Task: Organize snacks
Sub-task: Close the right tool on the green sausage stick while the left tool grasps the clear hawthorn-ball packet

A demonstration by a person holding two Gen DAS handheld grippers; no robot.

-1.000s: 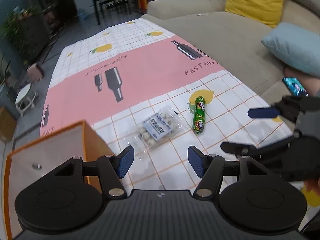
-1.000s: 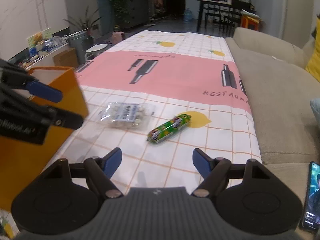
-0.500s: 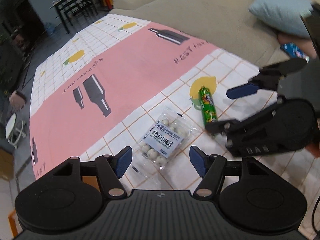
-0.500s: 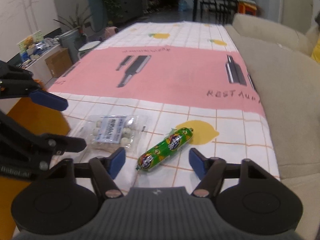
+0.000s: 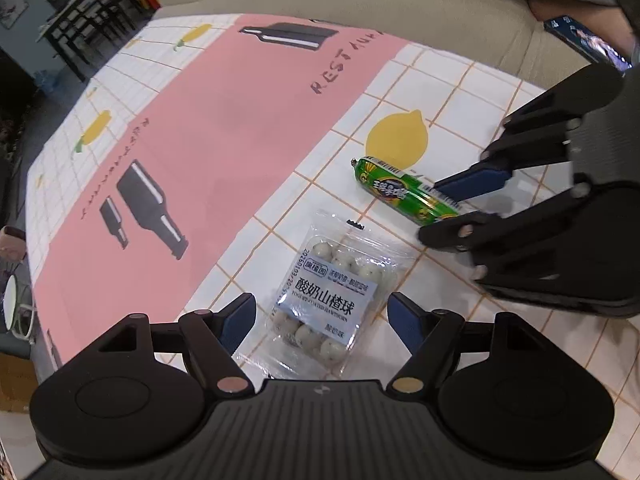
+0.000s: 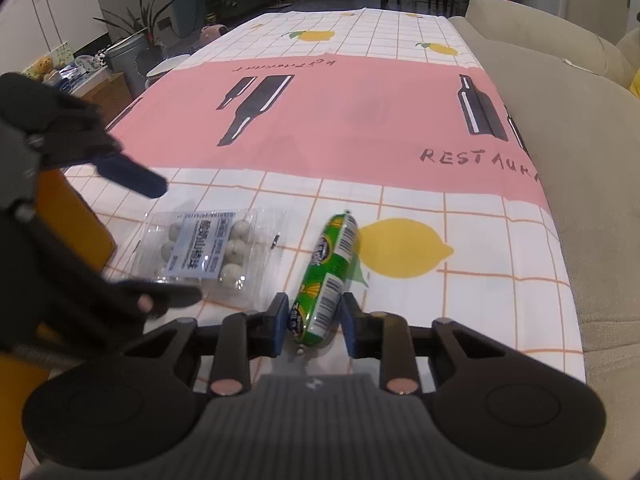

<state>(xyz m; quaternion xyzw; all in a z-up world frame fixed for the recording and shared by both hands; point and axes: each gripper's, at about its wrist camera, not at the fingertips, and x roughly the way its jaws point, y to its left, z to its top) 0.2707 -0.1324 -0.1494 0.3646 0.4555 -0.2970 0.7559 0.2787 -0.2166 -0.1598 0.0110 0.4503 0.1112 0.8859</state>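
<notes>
Two snacks lie side by side on the tablecloth (image 6: 400, 128), and both are being taken up at once. The right gripper (image 6: 314, 326) has its pads drawn in against the near end of the green sausage stick (image 6: 330, 276), apparently gripping it, though it rests flat beside a printed lemon. The left gripper (image 5: 322, 322) hovers with jaws spread wide on either side of the clear bag of yogurt balls (image 5: 328, 298), not yet touching it. Next, by my reading, the left should lower and pinch the bag's edges, while the right lifts toward the orange box (image 6: 68, 224) at the left. Crowding is the risk: the grippers sit close together, and a sofa (image 6: 580, 152) borders the table.
</notes>
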